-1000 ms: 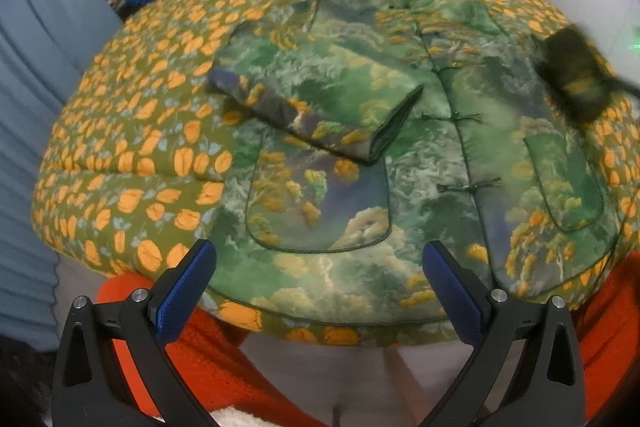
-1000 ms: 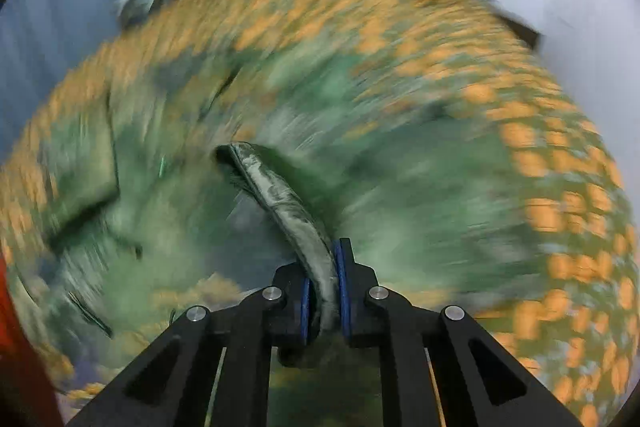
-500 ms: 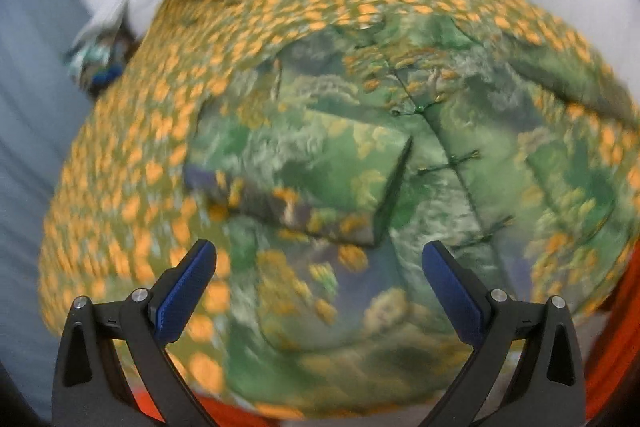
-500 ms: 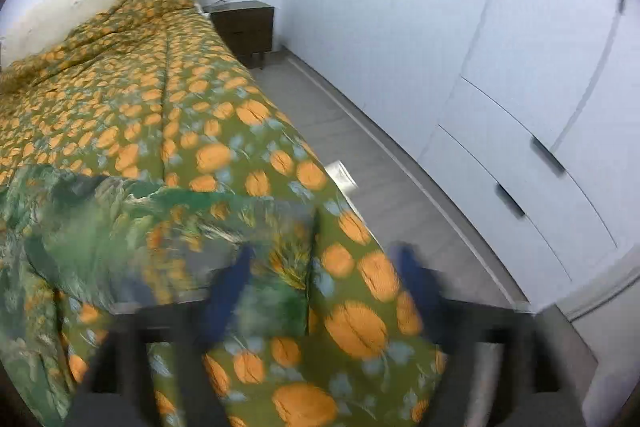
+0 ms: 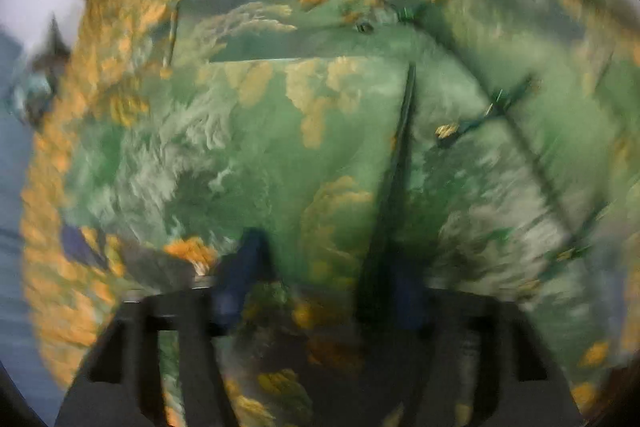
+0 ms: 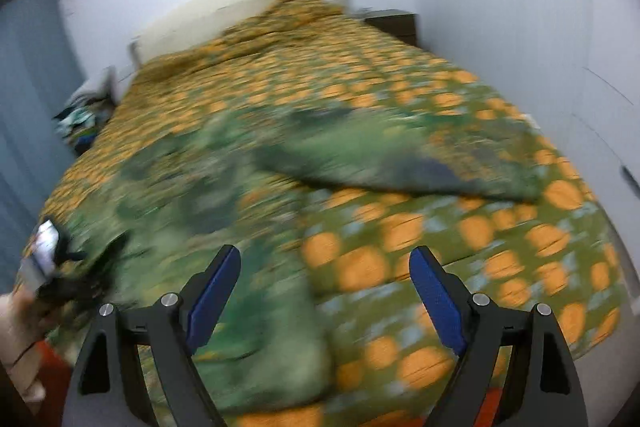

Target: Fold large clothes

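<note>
While the green jacket [image 6: 224, 187] lies spread on the bed [image 6: 460, 227], its folded sleeve [image 5: 280, 155] sits right ahead of the left gripper [image 5: 320, 287], whose jaws have just been narrowing around the cuff edge; whether they pinch it, I cannot tell. Off to the side, the right gripper [image 6: 324, 291] has jaws spread, empty, the other sleeve [image 6: 400, 167] lying crosswise beyond them.

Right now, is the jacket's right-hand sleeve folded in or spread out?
Spread out: the sleeve lies stretched sideways across the orange-patterned bedspread, away from the jacket body.

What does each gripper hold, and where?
Right gripper: nothing. Left gripper: jaws have just been closing around the jacket sleeve's cuff; grip unclear.
</note>
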A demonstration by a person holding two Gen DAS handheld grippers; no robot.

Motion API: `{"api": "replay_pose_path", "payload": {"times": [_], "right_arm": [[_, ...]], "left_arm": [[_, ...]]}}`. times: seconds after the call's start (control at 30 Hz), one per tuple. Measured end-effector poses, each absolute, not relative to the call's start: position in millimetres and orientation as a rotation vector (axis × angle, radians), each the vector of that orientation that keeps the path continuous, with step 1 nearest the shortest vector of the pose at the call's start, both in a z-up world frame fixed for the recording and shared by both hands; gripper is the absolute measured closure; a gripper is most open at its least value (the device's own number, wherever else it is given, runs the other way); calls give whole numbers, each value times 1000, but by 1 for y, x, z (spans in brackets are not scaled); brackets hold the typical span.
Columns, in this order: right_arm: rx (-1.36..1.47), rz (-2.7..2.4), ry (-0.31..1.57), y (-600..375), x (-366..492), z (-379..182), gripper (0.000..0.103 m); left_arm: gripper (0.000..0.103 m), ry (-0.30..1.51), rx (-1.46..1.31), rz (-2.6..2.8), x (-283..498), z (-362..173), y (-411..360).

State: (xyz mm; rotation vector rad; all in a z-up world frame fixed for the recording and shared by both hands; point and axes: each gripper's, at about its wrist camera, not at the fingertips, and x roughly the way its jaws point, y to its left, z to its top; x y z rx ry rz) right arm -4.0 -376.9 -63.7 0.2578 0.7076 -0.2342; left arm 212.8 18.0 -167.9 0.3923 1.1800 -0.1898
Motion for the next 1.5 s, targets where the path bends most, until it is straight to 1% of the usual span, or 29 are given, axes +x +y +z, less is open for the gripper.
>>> {"api": "replay_pose_path", "payload": {"times": [0.03, 0.07, 0.1, 0.2, 0.3, 0.4, 0.47, 0.5, 0.57, 0.6, 0.63, 0.7, 0.77, 0.8, 0.83, 0.87, 0.9, 0.93, 1.0, 1.07, 1.2, 1.23, 1.27, 1.3, 1.33, 1.37, 1.4, 1.43, 1.5], "right_arm": [[242, -219, 705, -368, -5, -64, 18], [221, -211, 704, -360, -6, -64, 18], [206, -212, 703, -354, -7, -64, 18], [161, -212, 710, -344, -8, -61, 18], [163, -215, 698, -342, -7, -56, 18], [165, -218, 696, -338, -12, -50, 18], [167, -216, 709, -334, -9, -53, 17], [174, -213, 717, -334, -7, -55, 17], [180, -204, 731, -331, -4, -59, 18], [185, -200, 737, -330, -3, -62, 18], [192, -192, 746, -329, -2, -64, 17], [200, -180, 764, -328, 1, -69, 18], [223, -174, 777, -331, 2, -72, 18], [239, -174, 786, -335, 3, -74, 17], [264, -178, 802, -342, 4, -77, 18], [287, -181, 816, -348, 6, -80, 18], [309, -186, 831, -354, 7, -84, 18], [332, -197, 856, -364, 10, -90, 17], [359, -199, 919, -378, 16, -106, 17], [403, -185, 1002, -394, 25, -128, 17], [499, -68, 1131, -404, 37, -166, 17], [522, -1, 1177, -401, 41, -177, 18], [516, 22, 1200, -398, 43, -184, 20], [494, 31, 1218, -395, 44, -187, 25], [432, 25, 1232, -389, 45, -189, 45], [394, 15, 1230, -384, 43, -186, 60], [371, 5, 1224, -381, 41, -183, 67], [358, -9, 1214, -380, 39, -178, 85], [355, -20, 1191, -377, 30, -165, 87]], "left_arm": [[82, 1177, 331, -212, 212, -159, 23], [84, 1160, 289, -219, 211, -146, 28], [93, 1125, 274, -206, 209, -132, 32], [92, 1021, 188, -148, 203, -82, 65], [92, 938, 80, -57, 199, -37, 124], [92, 893, 9, 91, 190, -14, 201], [92, 892, -43, 213, 182, -13, 254], [90, 899, -72, 303, 178, -17, 288], [80, 930, -115, 454, 168, -32, 339], [71, 963, -142, 568, 162, -45, 370], [63, 981, -151, 625, 160, -53, 381], [52, 1020, -186, 728, 143, -66, 406], [46, 1010, -249, 717, 123, -70, 406], [40, 1008, -273, 682, 116, -70, 398], [34, 1011, -289, 623, 109, -71, 381], [31, 1013, -297, 580, 107, -73, 371], [25, 1028, -310, 484, 105, -77, 345], [21, 1048, -319, 400, 105, -80, 324], [19, 1109, -334, 197, 107, -96, 271], [19, 1173, -314, 54, 117, -117, 223], [19, 1266, -149, -66, 130, -152, 145], [26, 1278, -124, -75, 134, -158, 135], [34, 1291, -117, -83, 135, -163, 129], [53, 1306, -122, -84, 137, -168, 124], [61, 1307, -128, -78, 136, -170, 122], [65, 1302, -136, -83, 137, -168, 121], [71, 1295, -140, -90, 136, -164, 118], [72, 1288, -138, -92, 134, -160, 118], [73, 1271, -112, -97, 131, -153, 113]]}}
